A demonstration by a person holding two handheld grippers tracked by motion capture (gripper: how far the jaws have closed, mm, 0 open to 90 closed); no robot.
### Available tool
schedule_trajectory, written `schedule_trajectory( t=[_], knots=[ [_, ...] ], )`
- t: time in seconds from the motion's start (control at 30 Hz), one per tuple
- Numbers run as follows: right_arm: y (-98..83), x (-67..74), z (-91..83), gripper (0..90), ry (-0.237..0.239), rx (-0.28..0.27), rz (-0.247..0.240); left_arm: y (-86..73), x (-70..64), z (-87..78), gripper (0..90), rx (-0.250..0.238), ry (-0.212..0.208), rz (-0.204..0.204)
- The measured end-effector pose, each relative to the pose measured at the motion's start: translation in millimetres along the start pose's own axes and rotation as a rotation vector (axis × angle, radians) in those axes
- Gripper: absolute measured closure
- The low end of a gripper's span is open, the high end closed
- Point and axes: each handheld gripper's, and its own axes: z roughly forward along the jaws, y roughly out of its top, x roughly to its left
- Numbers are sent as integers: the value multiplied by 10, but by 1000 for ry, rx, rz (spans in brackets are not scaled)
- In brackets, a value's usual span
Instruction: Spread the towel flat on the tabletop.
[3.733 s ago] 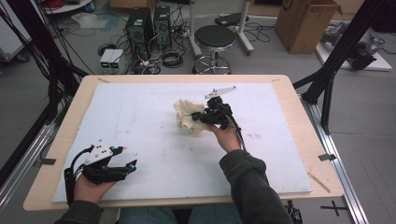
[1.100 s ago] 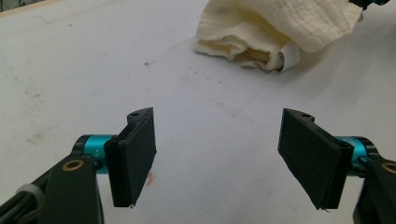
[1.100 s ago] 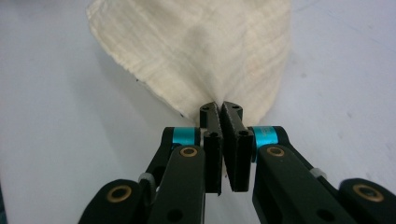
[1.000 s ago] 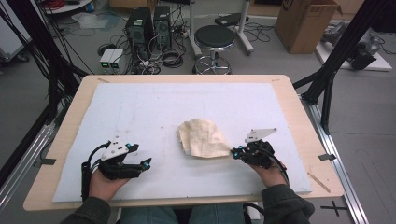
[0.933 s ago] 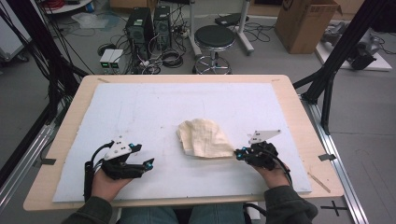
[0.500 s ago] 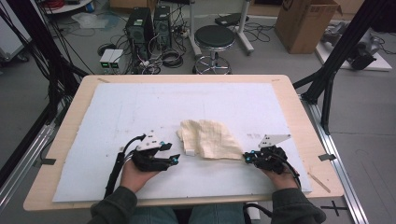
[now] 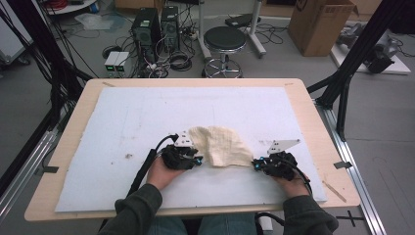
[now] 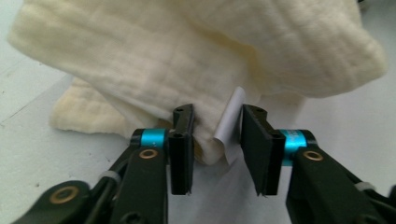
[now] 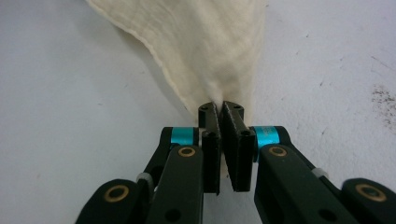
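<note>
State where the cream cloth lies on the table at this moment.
In the high view the cream cloth lies on the white mat, near the front edge, between the left gripper and the right gripper.

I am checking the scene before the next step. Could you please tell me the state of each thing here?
cloth: crumpled, lying on the table, pinched at one corner.
white tag: sticking out between open jaws.
left gripper: open, jaws just closing around a cloth fold.
right gripper: shut on the cloth corner.

A black stool [image 7: 224, 40], computer towers [image 7: 156, 24] and a cardboard box [image 7: 320, 23] stand beyond the table [image 7: 78, 122].
</note>
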Motion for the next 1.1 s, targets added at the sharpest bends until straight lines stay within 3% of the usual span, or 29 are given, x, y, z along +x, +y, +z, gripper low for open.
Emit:
schedule_trajectory(
  t=[0.2, 0.37, 0.6, 0.83, 1.1],
  knots=[
    [25, -11, 36, 856, 13, -2, -4, 16, 20, -48, 832, -7, 2, 13],
    [76, 29, 58, 856, 20, -8, -23, 3, 56, -186, 846, -22, 0, 20],
    [156, 123, 73, 856, 37, -27, -49, -77, 88, -529, 848, -60, 3, 38],
    [257, 338, 70, 857, 83, -47, -90, -249, 24, -914, 848, -73, 21, 76],
    [305, 651, 68, 856, 150, -52, -151, -545, -107, -1230, 848, -100, 31, 84]
  ],
)
